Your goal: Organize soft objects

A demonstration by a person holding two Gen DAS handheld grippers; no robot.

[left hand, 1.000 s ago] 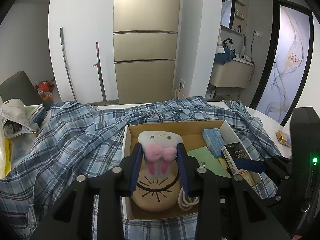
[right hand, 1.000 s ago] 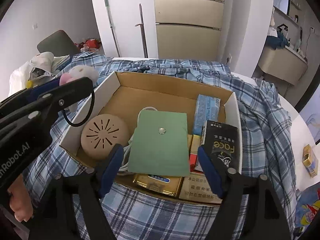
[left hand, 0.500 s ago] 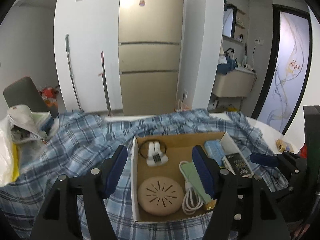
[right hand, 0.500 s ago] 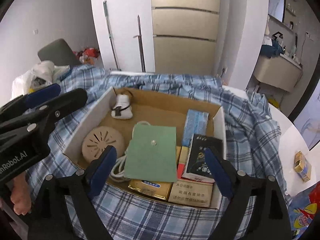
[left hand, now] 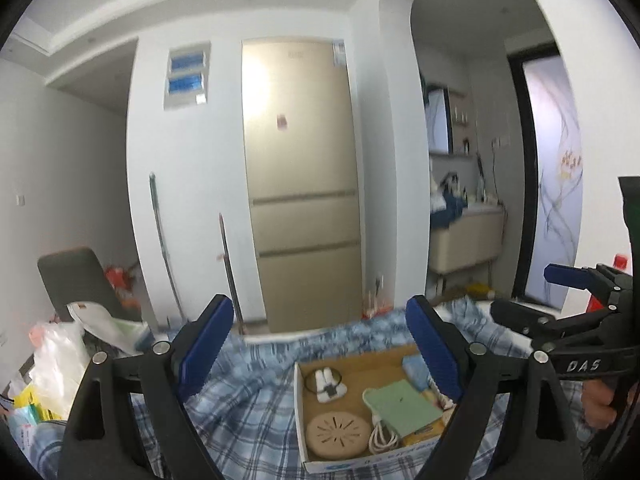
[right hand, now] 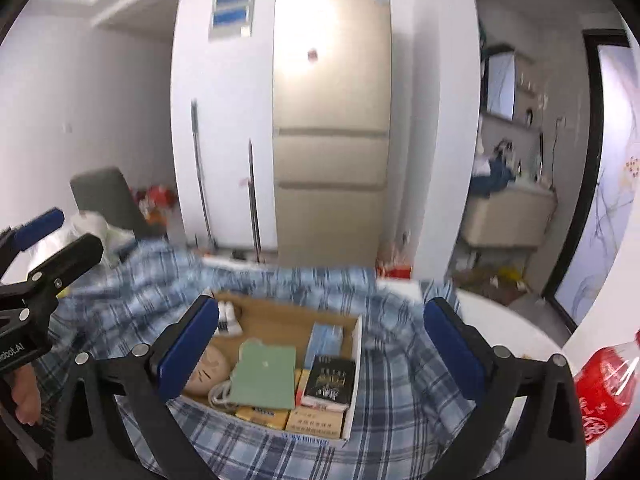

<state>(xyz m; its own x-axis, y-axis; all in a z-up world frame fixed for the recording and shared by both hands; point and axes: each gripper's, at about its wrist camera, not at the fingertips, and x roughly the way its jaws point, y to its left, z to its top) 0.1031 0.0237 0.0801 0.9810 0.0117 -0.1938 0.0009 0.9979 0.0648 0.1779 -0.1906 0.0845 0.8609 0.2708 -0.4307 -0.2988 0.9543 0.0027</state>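
A cardboard box [left hand: 298, 412] sits on a blue plaid cloth [left hand: 240, 392]. A small white plush hair tie [left hand: 328, 382] lies in its far left corner; it also shows in the right wrist view [right hand: 229, 320]. My left gripper [left hand: 320, 344] is open and empty, raised above and behind the box. My right gripper [right hand: 320, 344] is open and empty, also held high over the box [right hand: 356, 360].
The box holds a round beige disc [left hand: 338, 436], a white cable [left hand: 382, 436], a green pouch [right hand: 264, 374], a black booklet [right hand: 330, 380] and a blue packet [right hand: 324, 340]. Bags [left hand: 56, 364] lie at left. A red bottle [right hand: 600, 392] is at right.
My left gripper opened and let the plush hair tie go into the box. Both grippers then lifted up and back from the box.
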